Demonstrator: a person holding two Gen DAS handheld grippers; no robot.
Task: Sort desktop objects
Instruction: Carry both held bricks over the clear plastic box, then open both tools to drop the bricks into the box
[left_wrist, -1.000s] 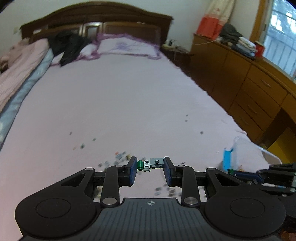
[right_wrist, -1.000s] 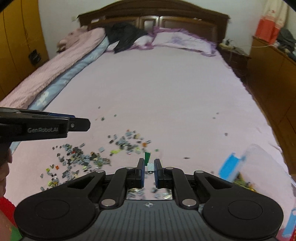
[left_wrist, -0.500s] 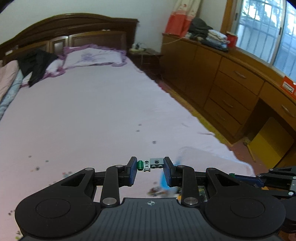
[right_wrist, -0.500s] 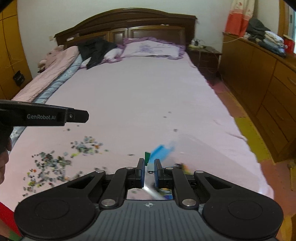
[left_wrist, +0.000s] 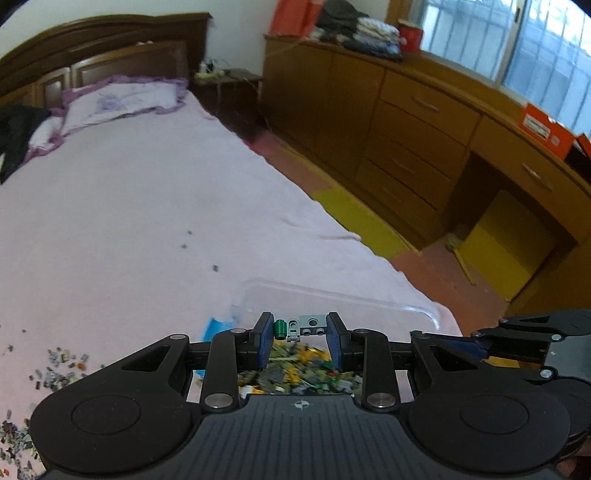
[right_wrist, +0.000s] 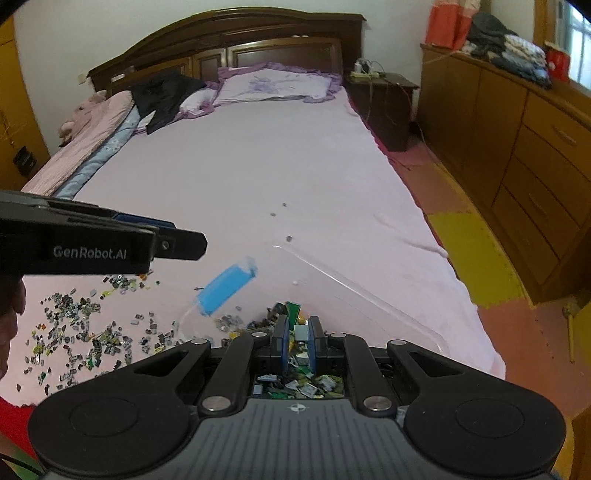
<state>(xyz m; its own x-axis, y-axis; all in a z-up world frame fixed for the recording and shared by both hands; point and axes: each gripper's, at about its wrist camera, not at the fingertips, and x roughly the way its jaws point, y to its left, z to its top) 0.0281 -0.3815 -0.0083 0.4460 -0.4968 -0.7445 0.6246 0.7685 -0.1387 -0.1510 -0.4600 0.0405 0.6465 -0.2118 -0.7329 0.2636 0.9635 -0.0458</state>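
The left gripper (left_wrist: 300, 334) holds a short row of small building pieces (left_wrist: 301, 328), a green stud, a light grey clip and a grey block with holes, pressed end to end between its blue-padded fingers (left_wrist: 263, 341), so the fingers stand at a middle width. The right gripper (right_wrist: 296, 339) has its fingers narrow, closed on a small grey and green plastic piece (right_wrist: 300, 332). Both grippers hang over the clear plastic storage box (right_wrist: 369, 295) at the near right corner of the pink bed (right_wrist: 258, 177), probably because the held pieces belong to the heap of mixed coloured pieces (right_wrist: 295, 382) already lying inside the box. I judge that a release here lets them fall into that heap. The box's blue latch (right_wrist: 225, 286) stands up at its left side, near the left gripper. To the left, on the bed sheet, many small loose pieces (right_wrist: 85, 332) lie scattered, and a few single ones (right_wrist: 284, 221) lie farther away. A wooden dresser (left_wrist: 424, 122) runs along the right wall, well apart.
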